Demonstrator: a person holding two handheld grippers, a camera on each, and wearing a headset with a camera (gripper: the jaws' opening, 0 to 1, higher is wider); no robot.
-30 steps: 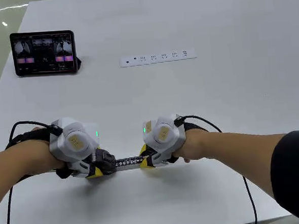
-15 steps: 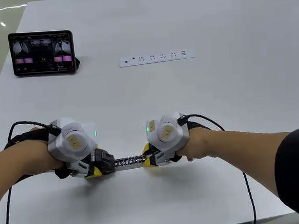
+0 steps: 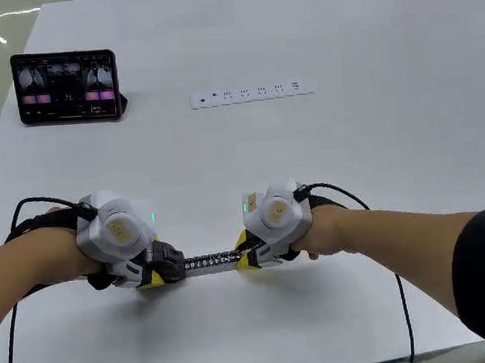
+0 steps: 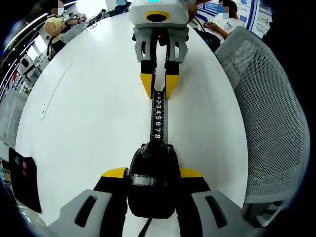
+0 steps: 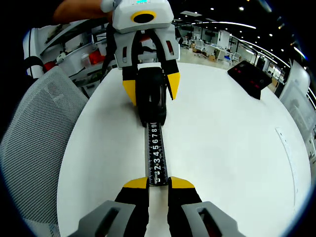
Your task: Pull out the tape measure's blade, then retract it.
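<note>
Head view, lower centre: left gripper (image 3: 155, 274) clamps the black tape measure (image 3: 170, 262) near the front edge of the table (image 3: 347, 142); right gripper (image 3: 246, 260) pinches its blade (image 3: 210, 261) tip, a short numbered stretch exposed. Wide tabletop lies beyond, up to power strip (image 3: 252, 92) and tablet (image 3: 65, 85).

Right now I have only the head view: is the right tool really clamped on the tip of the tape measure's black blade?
Observer: Yes. In the right gripper view the right tool has its yellow-tipped jaws shut on the very end of the black blade with white numerals.
Operator: How much blade is out?
Observer: Its printed numerals read up to 9, which sits at the mouth of the black plastic tape measure case.
Operator: Is that case gripped properly?
Observer: The left gripper view shows the left tool shut on the case's two sides, with the blade running straight out ahead.
</note>
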